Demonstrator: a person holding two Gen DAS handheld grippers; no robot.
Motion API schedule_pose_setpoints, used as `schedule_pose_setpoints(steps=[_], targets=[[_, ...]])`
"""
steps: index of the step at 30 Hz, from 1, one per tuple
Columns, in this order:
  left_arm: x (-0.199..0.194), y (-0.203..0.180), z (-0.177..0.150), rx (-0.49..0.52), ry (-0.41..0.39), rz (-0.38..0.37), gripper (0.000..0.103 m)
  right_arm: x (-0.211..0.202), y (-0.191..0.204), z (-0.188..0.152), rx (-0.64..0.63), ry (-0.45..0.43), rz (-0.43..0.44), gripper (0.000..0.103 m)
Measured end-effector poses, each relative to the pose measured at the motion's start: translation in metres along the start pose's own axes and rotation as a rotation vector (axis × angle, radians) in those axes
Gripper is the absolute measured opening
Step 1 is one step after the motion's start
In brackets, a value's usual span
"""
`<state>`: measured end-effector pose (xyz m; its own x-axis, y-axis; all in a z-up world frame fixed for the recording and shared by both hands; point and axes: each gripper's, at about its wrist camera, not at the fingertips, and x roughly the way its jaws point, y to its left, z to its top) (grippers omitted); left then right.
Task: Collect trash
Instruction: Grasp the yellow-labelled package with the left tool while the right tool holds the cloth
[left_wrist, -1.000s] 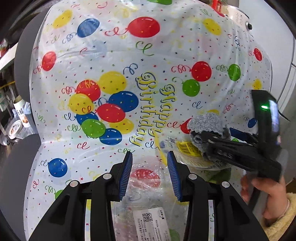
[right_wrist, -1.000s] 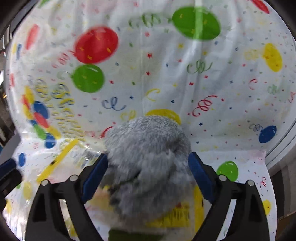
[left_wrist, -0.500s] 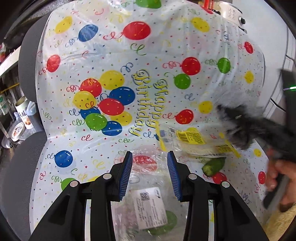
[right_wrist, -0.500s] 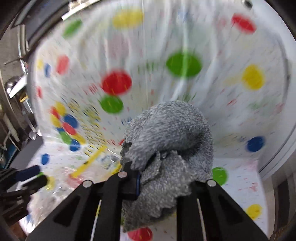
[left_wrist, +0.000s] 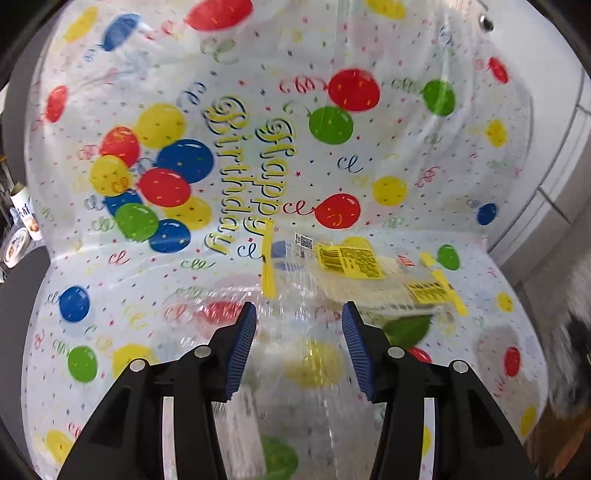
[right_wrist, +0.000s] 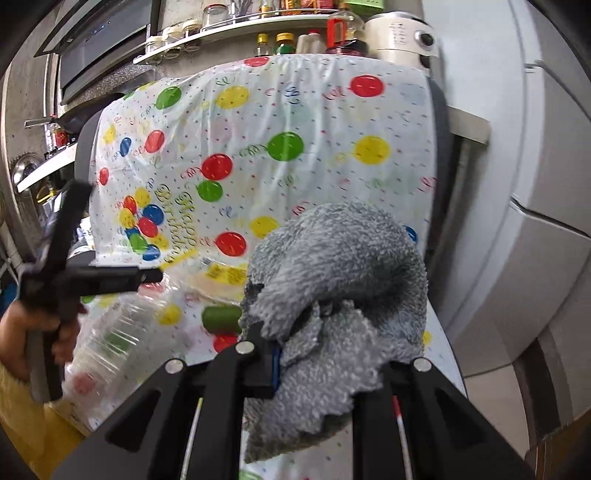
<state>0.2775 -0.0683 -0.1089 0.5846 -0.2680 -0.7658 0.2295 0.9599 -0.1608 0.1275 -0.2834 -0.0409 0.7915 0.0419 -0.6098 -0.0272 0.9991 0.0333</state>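
A chair is draped in a balloon-print "Happy Birthday" plastic cover (left_wrist: 258, 155), also in the right wrist view (right_wrist: 295, 155). On its seat lie a clear wrapper with yellow labels (left_wrist: 354, 266), crumpled clear plastic (left_wrist: 295, 369) and a green item (right_wrist: 221, 319). My left gripper (left_wrist: 298, 343) is open just above the crumpled plastic, and shows in the right wrist view (right_wrist: 92, 277). My right gripper (right_wrist: 314, 354) is shut on a grey fuzzy cloth (right_wrist: 340, 280), held up in front of the chair.
A white fridge or cabinet (right_wrist: 535, 184) stands right of the chair. A shelf with bottles and jars (right_wrist: 277, 26) and a rice cooker (right_wrist: 399, 37) sit behind. Cups (left_wrist: 18, 229) stand at the far left.
My right gripper closed on the grey cloth, lifted it off the wrapper and pulled back from the chair. My left gripper moved lower and closer over the crumpled plastic.
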Motion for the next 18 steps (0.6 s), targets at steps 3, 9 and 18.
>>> schedule_pose_setpoints(steps=[3,9,18], targets=[[0.021,-0.001,0.01,-0.012,0.033,0.013,0.05,-0.003,-0.004,-0.01,0.008,-0.002,-0.01,0.014],[0.045,-0.002,0.022,-0.016,0.047,0.024,0.05,0.002,-0.007,-0.019,-0.007,0.012,-0.009,0.014],[0.024,-0.019,0.021,0.067,-0.121,0.017,0.009,0.004,-0.009,-0.019,0.012,0.002,-0.005,0.014]])
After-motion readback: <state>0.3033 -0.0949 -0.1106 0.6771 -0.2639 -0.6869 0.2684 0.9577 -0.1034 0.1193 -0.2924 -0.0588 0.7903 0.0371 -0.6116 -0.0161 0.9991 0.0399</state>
